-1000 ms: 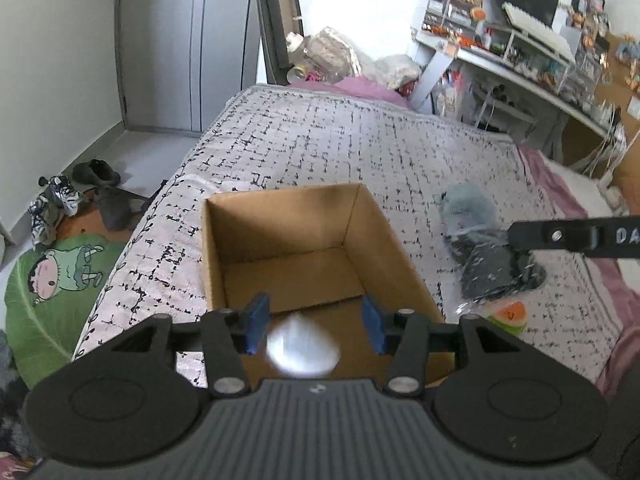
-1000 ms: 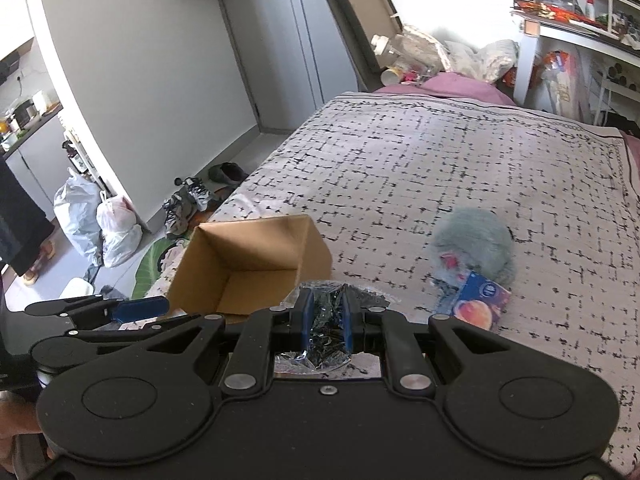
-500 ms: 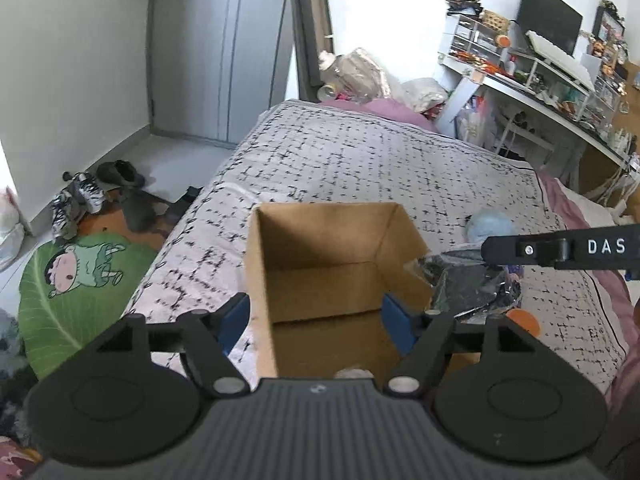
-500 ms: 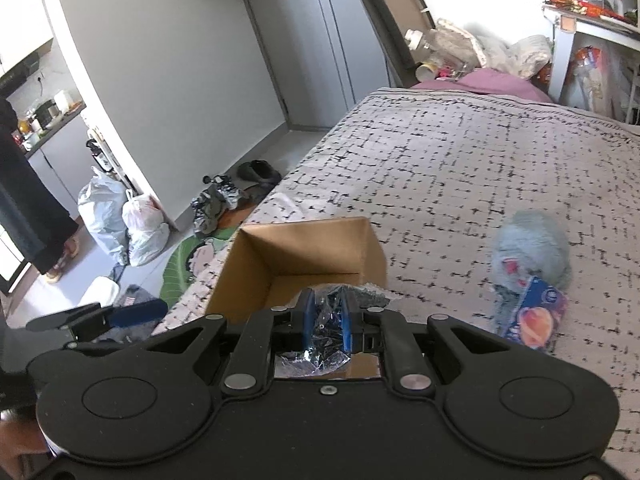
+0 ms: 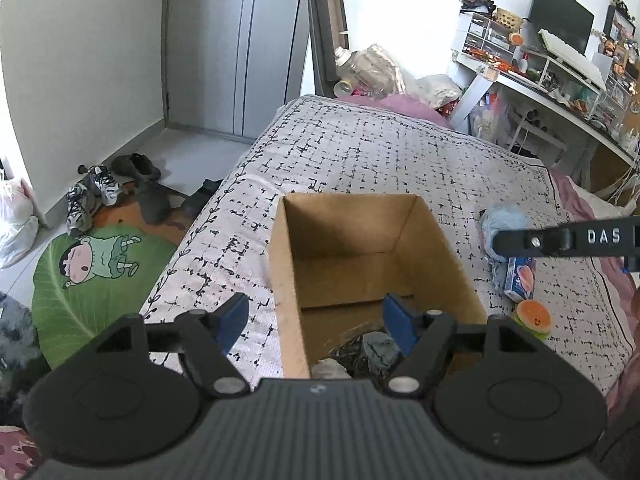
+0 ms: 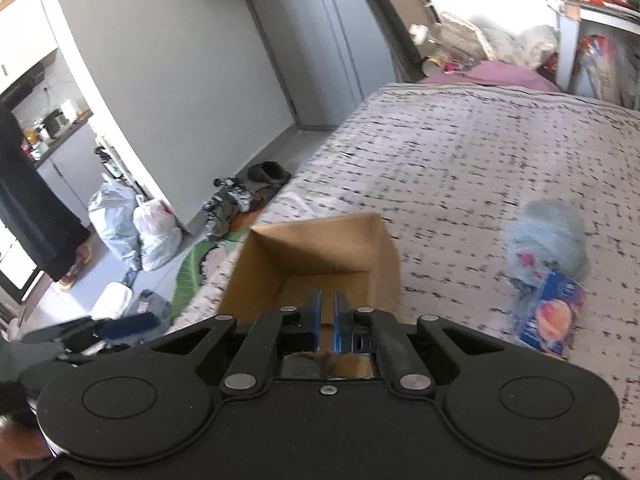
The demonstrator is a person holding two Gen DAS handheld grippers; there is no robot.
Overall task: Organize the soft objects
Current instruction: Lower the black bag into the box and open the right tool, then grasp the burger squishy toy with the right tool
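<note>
A brown cardboard box (image 5: 280, 264) stands open on the patterned bed; it also shows in the right wrist view (image 6: 256, 264). A dark crinkly plastic bag (image 5: 360, 350) and a pale soft object (image 5: 326, 368) lie in its near corner. My left gripper (image 5: 316, 318) is open and empty over the box's near left wall. My right gripper (image 6: 327, 320) is nearly shut and empty above the box; its arm (image 5: 560, 238) crosses the right of the left wrist view. A blue fluffy toy (image 6: 548, 236), a blue packet (image 6: 554, 316) and a burger plush (image 5: 534, 318) lie on the bed right of the box.
The bed (image 5: 380, 160) drops off on the left to a floor with shoes (image 5: 92, 192) and a green cartoon mat (image 5: 92, 268). White bags (image 6: 136, 232) sit by the wall. A cluttered desk (image 5: 560, 84) stands at far right.
The dark plastic bag has left my right gripper and lies in the box. The right gripper has moved over the box. The left gripper has opened wider and drawn back.
</note>
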